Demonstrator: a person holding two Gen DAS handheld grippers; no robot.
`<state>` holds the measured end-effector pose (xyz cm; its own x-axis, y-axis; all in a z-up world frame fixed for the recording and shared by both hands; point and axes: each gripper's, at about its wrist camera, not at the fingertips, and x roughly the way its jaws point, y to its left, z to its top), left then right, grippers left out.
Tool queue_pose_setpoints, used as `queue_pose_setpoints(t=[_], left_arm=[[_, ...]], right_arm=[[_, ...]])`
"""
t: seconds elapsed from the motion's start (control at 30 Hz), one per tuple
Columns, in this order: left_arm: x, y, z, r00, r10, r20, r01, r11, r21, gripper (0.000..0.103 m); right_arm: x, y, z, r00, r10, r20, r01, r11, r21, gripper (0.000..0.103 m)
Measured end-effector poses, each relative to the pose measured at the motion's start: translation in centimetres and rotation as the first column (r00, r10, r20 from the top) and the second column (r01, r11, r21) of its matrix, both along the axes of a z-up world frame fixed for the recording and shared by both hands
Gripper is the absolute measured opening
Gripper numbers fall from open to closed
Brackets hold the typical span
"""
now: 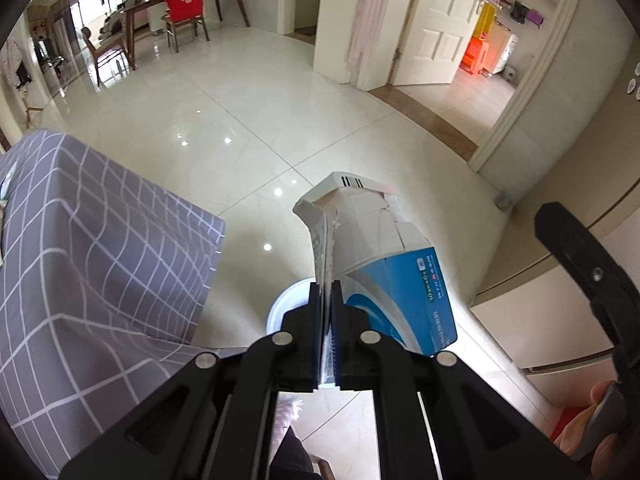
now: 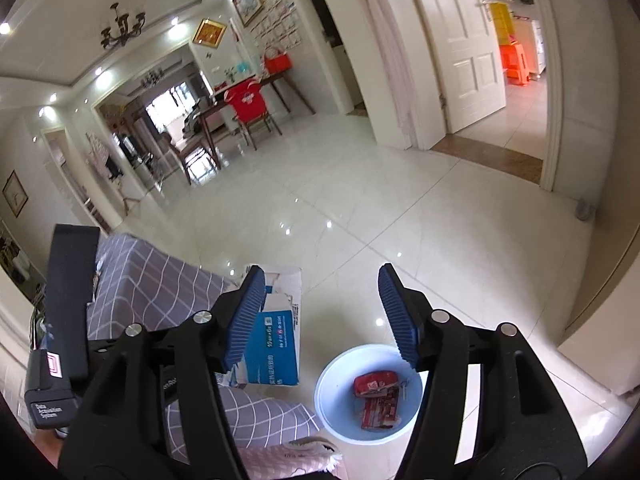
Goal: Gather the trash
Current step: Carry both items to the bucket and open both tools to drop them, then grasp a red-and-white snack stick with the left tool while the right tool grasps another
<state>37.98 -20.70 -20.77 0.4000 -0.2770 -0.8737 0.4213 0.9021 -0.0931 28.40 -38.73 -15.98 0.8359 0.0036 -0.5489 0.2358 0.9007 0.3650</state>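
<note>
My left gripper (image 1: 329, 292) is shut on a torn blue and white cardboard box (image 1: 384, 256) and holds it in the air above the floor. The box also shows in the right wrist view (image 2: 276, 344), just left of my right gripper (image 2: 322, 300), which is open and empty. A pale blue round bin (image 2: 332, 384) stands on the floor below my right gripper, with red snack wrappers (image 2: 378, 398) inside. In the left wrist view only the bin's rim (image 1: 280, 308) shows, behind the gripper and box.
A table with a grey checked cloth (image 1: 80, 248) stands on the left, also in the right wrist view (image 2: 160, 280). Glossy white tile floor (image 1: 280, 120) stretches ahead. A white door (image 1: 436, 20) stands open at the right. A beige cabinet (image 1: 560, 320) is close on the right.
</note>
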Motion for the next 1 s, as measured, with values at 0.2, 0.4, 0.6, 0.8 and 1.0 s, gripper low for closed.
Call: queue_pose_setpoints(t=[0.2,0.4,0.6,0.8,1.0], left_arm=[[0.3,-0.3,0.4,0.999,-0.005,-0.032,0.003,0.998,-0.055,0.077],[-0.4,0.3,1.2,1.000,0.002,0.002,-0.002,0.998,-0.059,0.078],[-1.2,2.7,3.4,0.998,0.037,0.051,-0.033,0.997,-0.069,0.078],[-1.6,6.7,6.2,0.986,0.103,0.128,-0.097,0.994,-0.055,0.078],[-0.7,13.8,8.7,0.952,0.225,0.208,-0.224,0.974,-0.024,0.078]], right_arm=[[-0.9,-0.7,0.3,0.999,-0.046,0.013,0.046,0.999,0.005,0.060],[-1.2,-0.4,0.5,0.999,-0.041,0.001,0.041,0.999,0.008,0.061],[-0.8,1.2,1.2,1.000,-0.009,0.001,0.009,1.000,0.005,0.061],[0.2,4.5,2.2,0.999,0.053,0.008,-0.053,0.999,-0.003,0.061],[2.4,9.7,3.4,0.987,0.161,0.006,-0.161,0.987,-0.016,0.061]])
